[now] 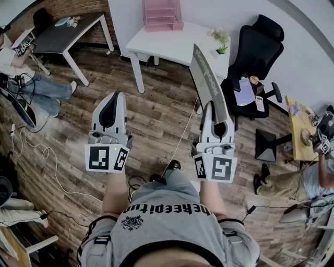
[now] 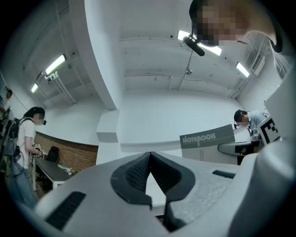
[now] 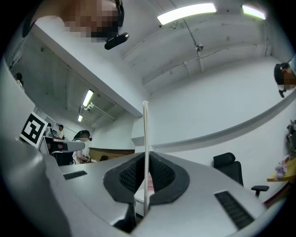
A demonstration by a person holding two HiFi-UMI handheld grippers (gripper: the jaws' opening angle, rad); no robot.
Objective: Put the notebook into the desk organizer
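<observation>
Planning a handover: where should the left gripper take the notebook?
Probably the free upper edge, ahead of the right gripper, coming from above. The notebook stands on edge, thin, its cover facing left, so jaws must straddle an edge.

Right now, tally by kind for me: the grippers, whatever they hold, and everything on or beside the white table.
notebook: 1
pink desk organizer: 1
potted plant: 1
black office chair: 1
grippers: 2, left gripper and right gripper
Total: 6
</observation>
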